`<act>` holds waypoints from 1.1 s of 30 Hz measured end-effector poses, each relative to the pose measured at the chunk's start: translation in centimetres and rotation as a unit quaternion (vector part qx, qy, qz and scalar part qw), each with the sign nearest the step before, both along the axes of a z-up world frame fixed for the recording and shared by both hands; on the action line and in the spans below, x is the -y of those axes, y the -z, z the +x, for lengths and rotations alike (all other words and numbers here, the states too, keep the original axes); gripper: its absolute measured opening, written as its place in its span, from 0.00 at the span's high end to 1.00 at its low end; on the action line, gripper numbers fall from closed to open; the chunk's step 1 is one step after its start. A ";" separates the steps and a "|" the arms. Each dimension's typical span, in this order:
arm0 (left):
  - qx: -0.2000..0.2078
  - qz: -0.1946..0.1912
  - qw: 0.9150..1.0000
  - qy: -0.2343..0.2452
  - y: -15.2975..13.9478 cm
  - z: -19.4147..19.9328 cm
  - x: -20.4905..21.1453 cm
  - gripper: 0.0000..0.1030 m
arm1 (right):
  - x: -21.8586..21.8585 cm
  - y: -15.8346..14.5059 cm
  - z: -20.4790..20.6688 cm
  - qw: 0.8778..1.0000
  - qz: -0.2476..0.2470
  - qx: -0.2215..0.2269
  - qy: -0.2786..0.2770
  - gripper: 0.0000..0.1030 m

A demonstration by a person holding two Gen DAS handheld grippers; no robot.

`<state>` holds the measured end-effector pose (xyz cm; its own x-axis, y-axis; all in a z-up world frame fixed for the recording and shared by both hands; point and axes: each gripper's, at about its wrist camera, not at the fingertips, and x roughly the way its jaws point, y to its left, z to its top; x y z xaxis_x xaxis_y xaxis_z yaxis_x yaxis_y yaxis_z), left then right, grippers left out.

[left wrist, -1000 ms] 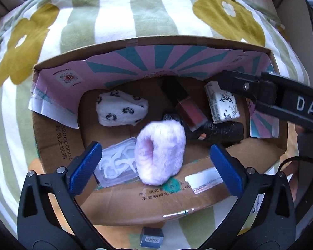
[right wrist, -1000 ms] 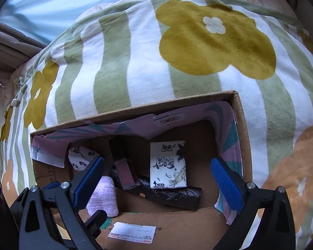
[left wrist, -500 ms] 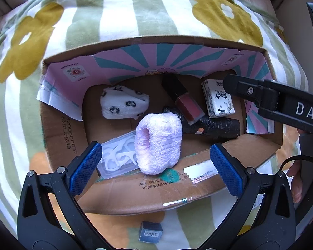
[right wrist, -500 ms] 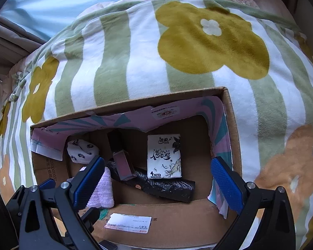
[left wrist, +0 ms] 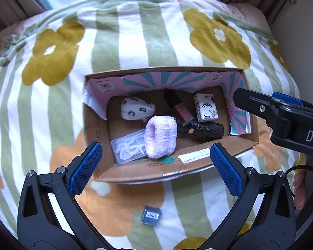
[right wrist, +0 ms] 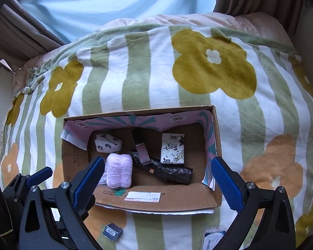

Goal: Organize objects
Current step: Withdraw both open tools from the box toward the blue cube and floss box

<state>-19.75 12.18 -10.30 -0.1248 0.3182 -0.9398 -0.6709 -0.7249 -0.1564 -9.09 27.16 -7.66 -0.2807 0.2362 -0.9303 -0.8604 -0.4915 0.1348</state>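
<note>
An open cardboard box (left wrist: pixel 135 171) (right wrist: pixel 173 203) lies on a flowered striped blanket. Inside it sit a fluffy pink roll (left wrist: pixel 160 138) (right wrist: pixel 119 173), a clear case of floss picks (left wrist: pixel 129 146), a white patterned cloth (left wrist: pixel 136 110) (right wrist: pixel 107 143), a red-and-black lipstick (left wrist: pixel 179 109) (right wrist: pixel 141 149), a tissue pack (left wrist: pixel 205 107) (right wrist: pixel 172 148) and a black plastic roll (left wrist: pixel 204 128) (right wrist: pixel 169 169). A small blue boxed item (left wrist: pixel 151 217) (right wrist: pixel 112 231) lies on the blanket in front of the box. My left gripper (left wrist: pixel 154 163) and right gripper (right wrist: pixel 156 178) both hover above the box's near wall, open and holding nothing.
The blanket (right wrist: pixel 148 70) covers a bed, with curtains (right wrist: pixel 27 33) and a pale blue window behind. A white-and-blue packet (right wrist: pixel 213 239) lies at the blanket's near edge on the right. A hand (left wrist: pixel 300 189) shows at the left wrist view's right edge.
Both grippers have pulled back and up from the box, so it looks smaller and more blanket shows. The box contents have not moved.
</note>
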 end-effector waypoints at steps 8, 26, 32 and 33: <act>-0.034 0.010 0.999 -0.029 -4.9 2.4 4.7 0.00 | 5.0 -5.2 0.7 0.999 0.038 0.006 -0.037 0.02; -0.089 0.062 0.992 -0.065 -10.9 11.5 13.5 0.00 | 16.1 -9.8 9.1 0.993 0.097 -0.012 -0.060 0.02; -0.101 0.058 0.991 -0.072 -11.3 12.6 14.3 0.00 | 16.9 -10.1 10.7 0.993 0.103 -0.025 -0.059 0.02; -0.103 0.057 0.990 -0.071 -11.4 12.6 14.3 0.00 | 17.0 -10.3 10.9 0.992 0.107 -0.027 -0.058 0.02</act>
